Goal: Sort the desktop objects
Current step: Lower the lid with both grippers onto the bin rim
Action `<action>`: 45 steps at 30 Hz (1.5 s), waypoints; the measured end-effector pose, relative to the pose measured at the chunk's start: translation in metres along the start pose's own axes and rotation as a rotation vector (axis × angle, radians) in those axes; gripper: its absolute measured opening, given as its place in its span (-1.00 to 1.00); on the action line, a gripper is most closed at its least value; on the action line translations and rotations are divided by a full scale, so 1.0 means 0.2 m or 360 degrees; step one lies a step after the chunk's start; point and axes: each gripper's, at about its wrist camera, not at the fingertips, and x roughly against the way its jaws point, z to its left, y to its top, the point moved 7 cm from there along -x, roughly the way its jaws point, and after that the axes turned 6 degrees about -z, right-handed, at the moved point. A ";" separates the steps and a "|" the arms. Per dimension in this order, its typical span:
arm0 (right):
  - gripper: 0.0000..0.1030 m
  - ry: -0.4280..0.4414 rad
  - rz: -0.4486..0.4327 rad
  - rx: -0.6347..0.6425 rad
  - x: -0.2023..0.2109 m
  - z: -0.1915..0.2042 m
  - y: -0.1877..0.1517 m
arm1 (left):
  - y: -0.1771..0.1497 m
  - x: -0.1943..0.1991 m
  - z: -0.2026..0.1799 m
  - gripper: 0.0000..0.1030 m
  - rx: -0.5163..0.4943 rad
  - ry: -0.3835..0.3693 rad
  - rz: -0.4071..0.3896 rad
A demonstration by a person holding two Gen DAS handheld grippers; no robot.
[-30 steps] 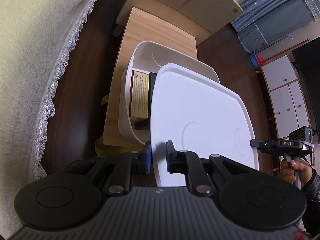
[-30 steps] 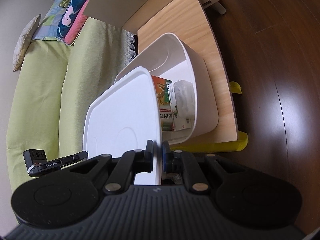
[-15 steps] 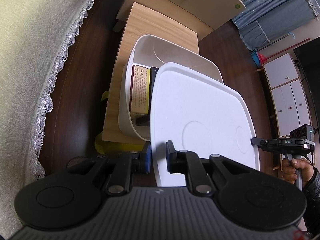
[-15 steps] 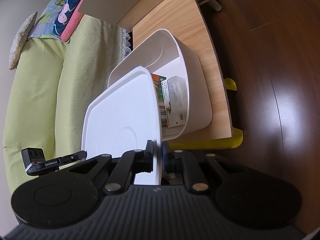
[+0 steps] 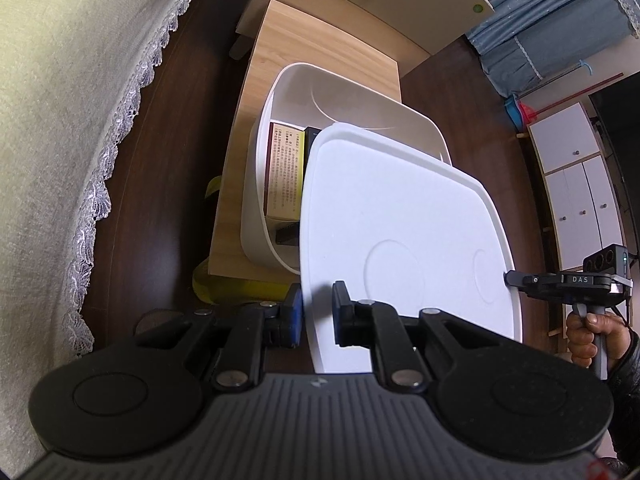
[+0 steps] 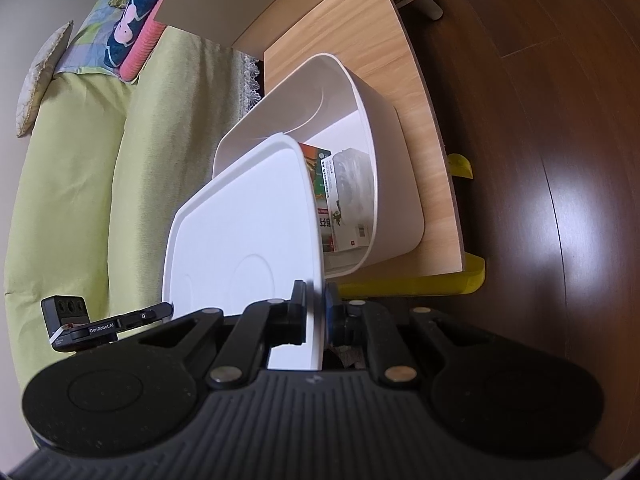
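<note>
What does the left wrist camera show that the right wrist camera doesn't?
Only the left wrist view shows the yellow box in the bin, the white cabinets and the hand on the right gripper's handle. Only the right wrist view shows the green sofa and the red and white box. Both show the white lid held over the white bin on the wooden table, with jaws shut on its edges.
</note>
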 end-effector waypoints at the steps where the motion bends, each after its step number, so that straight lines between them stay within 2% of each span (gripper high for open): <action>1: -0.83 0.0000 0.0000 0.0002 0.00 0.00 0.00 | 0.00 0.00 0.00 -0.70 0.0000 -0.0001 0.0000; 16: -0.83 -0.0007 -0.0020 0.0016 -0.02 0.02 0.06 | 0.09 -0.03 0.00 -0.70 -0.0024 0.0004 0.0004; 45: -0.82 -0.0091 -0.0087 -0.0014 -0.20 -0.02 0.35 | 0.39 -0.31 0.10 -0.70 -0.0025 -0.0010 0.0052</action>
